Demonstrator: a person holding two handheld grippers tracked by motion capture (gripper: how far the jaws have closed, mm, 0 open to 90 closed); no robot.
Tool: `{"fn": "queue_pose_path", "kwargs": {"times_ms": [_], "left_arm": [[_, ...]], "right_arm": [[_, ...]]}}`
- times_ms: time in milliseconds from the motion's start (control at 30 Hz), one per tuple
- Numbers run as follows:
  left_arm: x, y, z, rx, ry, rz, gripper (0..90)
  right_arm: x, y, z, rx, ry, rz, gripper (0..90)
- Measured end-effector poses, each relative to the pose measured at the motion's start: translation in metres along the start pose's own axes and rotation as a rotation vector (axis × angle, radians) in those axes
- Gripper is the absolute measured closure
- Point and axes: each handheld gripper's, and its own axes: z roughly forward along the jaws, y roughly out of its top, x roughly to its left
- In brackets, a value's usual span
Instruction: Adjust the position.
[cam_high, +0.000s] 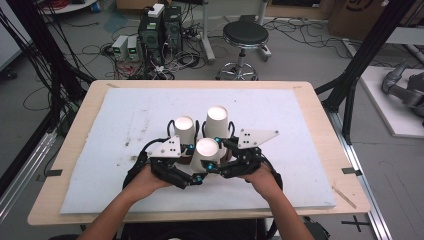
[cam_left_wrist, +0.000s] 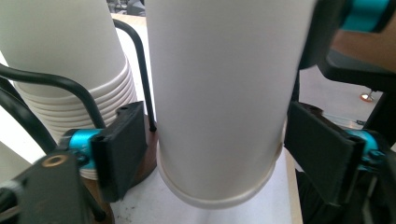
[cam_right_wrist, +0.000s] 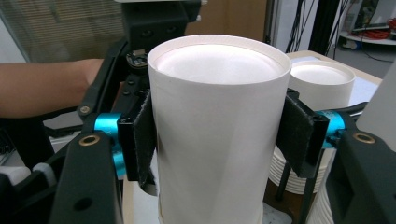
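Observation:
An upside-down white paper cup (cam_high: 206, 150) stands at the front middle of the white mat (cam_high: 125, 115). My right gripper (cam_high: 218, 156) comes at it from the right and is shut on it; in the right gripper view both pads (cam_right_wrist: 142, 140) press the cup (cam_right_wrist: 217, 130). My left gripper (cam_high: 197, 162) reaches from the left and is open around the same cup (cam_left_wrist: 219, 93). A narrow gap shows at its left pad (cam_left_wrist: 122, 148), and the right pad sits close by the rim. Behind stand two stacks of upturned cups (cam_high: 184, 129), (cam_high: 217, 122) in a black wire holder (cam_left_wrist: 135, 56).
The mat covers a wooden table (cam_high: 320, 130) whose edges lie well outside the work area. Beyond the far edge are a black stool (cam_high: 245, 37), computer boxes (cam_high: 160, 27) and cables on the floor. Black frame posts (cam_high: 365, 55) rise at both sides.

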Motion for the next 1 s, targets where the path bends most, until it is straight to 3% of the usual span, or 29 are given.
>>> {"fn": "queue_pose_path", "kwargs": {"times_ms": [33,433,867,933,1000], "left_arm": [[0.000,0.000,0.000,-0.001,0.000,0.009,30.2],[0.000,-0.001,-0.005,-0.027,-0.021,-0.005,42.7],[0.003,-0.003,-0.008,-0.066,-0.031,-0.029,43.8],[0.002,-0.003,-0.008,-0.069,-0.031,-0.029,43.8],[0.002,-0.003,-0.007,-0.059,-0.029,-0.023,43.8]], "right_arm": [[0.000,0.000,0.000,0.003,-0.002,-0.001,37.2],[0.000,0.000,0.000,-0.023,0.019,0.016,36.4],[0.000,0.001,-0.009,-0.103,-0.016,0.004,26.2],[0.001,0.001,-0.009,-0.105,-0.017,0.003,26.7],[0.001,0.001,-0.009,-0.107,-0.015,-0.002,33.6]]}}
